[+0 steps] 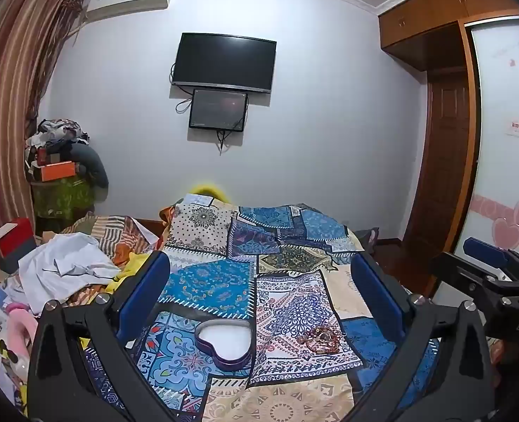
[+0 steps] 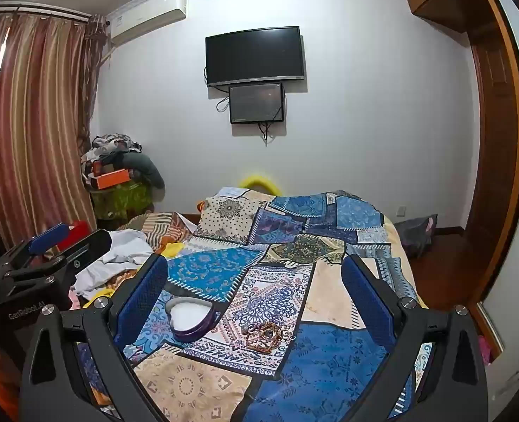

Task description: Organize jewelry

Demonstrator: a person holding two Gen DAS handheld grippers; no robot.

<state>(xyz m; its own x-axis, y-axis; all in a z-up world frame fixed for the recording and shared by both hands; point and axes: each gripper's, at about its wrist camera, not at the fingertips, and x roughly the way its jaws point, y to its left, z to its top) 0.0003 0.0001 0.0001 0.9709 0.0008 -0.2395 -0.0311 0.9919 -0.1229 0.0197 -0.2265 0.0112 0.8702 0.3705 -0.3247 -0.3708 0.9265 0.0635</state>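
A purple heart-shaped box (image 1: 224, 343) with a white lining lies open on the patchwork bedspread (image 1: 287, 281). A small heap of gold and brown jewelry (image 1: 320, 339) lies just right of it. Both show in the right wrist view too: the box (image 2: 190, 318) and the jewelry (image 2: 264, 334). My left gripper (image 1: 259, 270) is open and empty above the bed, the box between its fingers. My right gripper (image 2: 255, 270) is open and empty, with box and jewelry between its fingers. Each gripper sees the other at the frame's edge.
Loose clothes and white cloth (image 1: 62, 263) pile up on the bed's left side. A red box (image 1: 11, 239) and a stack of clothes with an orange box (image 1: 59, 170) stand by the curtain. A TV (image 1: 224, 61) hangs on the far wall; a wooden wardrobe (image 2: 494, 140) stands right.
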